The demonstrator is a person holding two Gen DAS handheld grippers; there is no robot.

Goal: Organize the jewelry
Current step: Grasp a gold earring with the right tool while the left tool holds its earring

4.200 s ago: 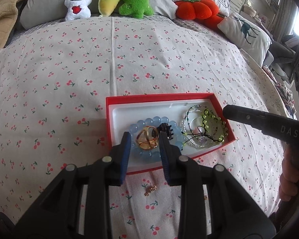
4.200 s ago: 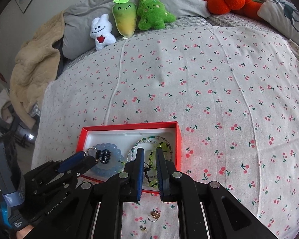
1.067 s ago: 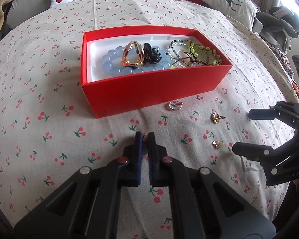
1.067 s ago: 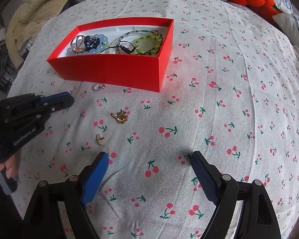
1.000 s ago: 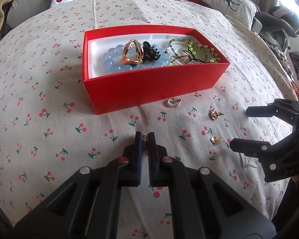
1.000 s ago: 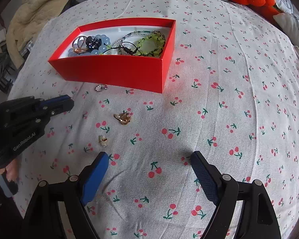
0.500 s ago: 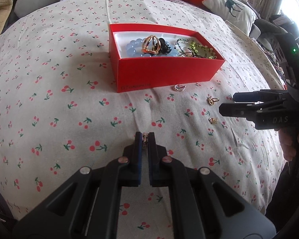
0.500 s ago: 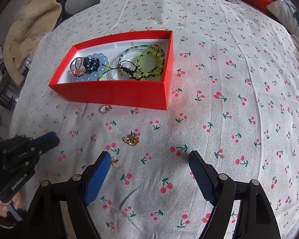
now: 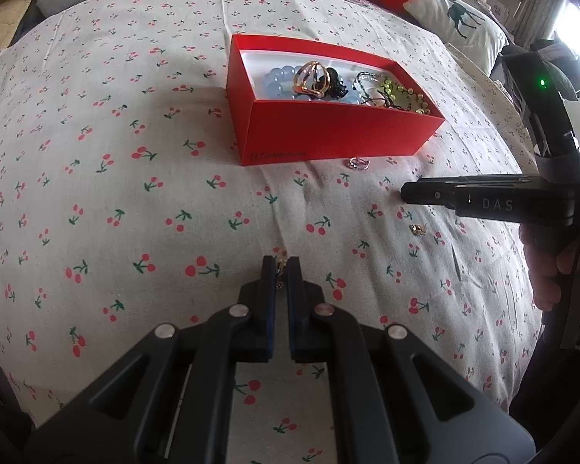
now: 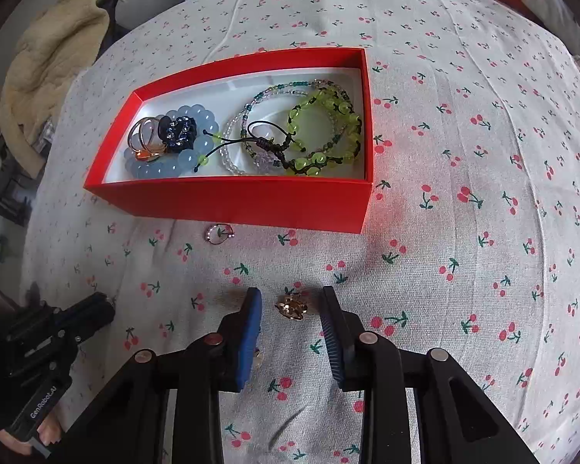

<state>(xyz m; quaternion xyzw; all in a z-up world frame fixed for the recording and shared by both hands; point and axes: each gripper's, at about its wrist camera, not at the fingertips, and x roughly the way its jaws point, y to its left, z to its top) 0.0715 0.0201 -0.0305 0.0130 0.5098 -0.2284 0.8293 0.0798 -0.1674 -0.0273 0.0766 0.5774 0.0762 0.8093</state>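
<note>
With left gripper [image 9: 281,270] clamped on small gold piece [image 9: 281,264], centre gold earring [image 10: 291,306] between right gripper [image 10: 290,309] pads, closing but not yet touching, then squeeze and lift to red box [image 10: 228,201].

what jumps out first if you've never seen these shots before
The red box mid-bed, holding a blue bead bracelet, gold rings and green bead bracelets. Nearer, the right tongs, which have just been closing, straddle a gold earring on the cherry-print sheet.

My left gripper [image 9: 282,266] pinches a small gold earring [image 9: 281,262]. Beyond it sits the red box [image 9: 328,123] of jewelry on the cherry-print bedspread [image 9: 116,178].
</note>
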